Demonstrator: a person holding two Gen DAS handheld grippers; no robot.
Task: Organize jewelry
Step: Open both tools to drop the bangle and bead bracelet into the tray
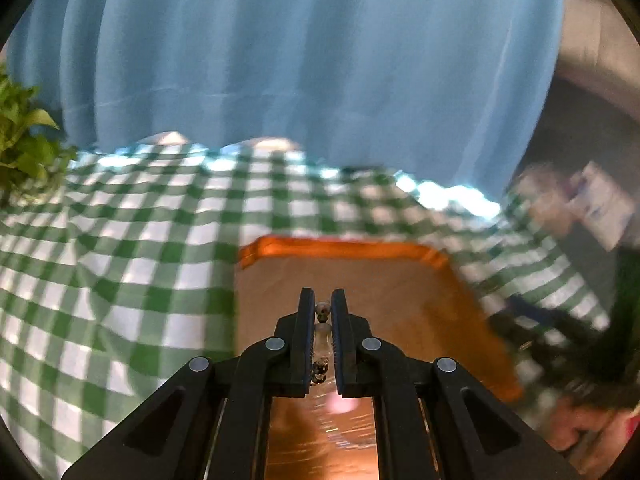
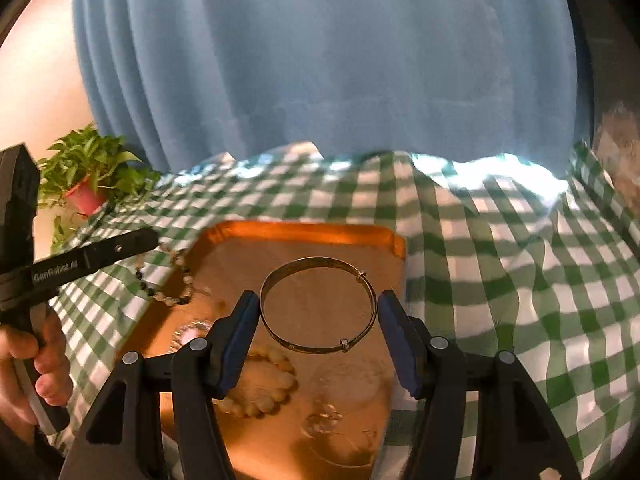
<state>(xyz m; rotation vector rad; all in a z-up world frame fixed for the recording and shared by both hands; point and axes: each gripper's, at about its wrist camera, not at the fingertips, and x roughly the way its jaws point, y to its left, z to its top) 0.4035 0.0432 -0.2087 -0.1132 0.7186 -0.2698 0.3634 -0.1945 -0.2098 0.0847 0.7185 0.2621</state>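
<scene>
Left claw [image 1: 322,312]: clamped a beaded bracelet [image 2: 168,280], dangling over the tray's left rim.
Right claw [image 2: 318,312]: gripped a thin metal bangle [image 2: 318,308] above the tray.
Tray [image 2: 304,234]: copper, glossy; contents blurred.

Green-checked tablecloth [image 2: 500,248], blue curtain [image 2: 320,60] behind, potted plant [image 2: 90,176] far left.

Two hand-held grippers, the left hand-held gripper [image 1: 322,300] and the right hand-held gripper [image 2: 318,304]; one orange tray [image 2: 304,233]; one metal bangle [image 2: 318,272]; two bead bracelets, a dark-and-pale bead bracelet [image 2: 168,294] and a cream bead bracelet [image 2: 276,384]; one potted plant [image 2: 90,176]; one checked tablecloth [image 2: 500,264].
</scene>
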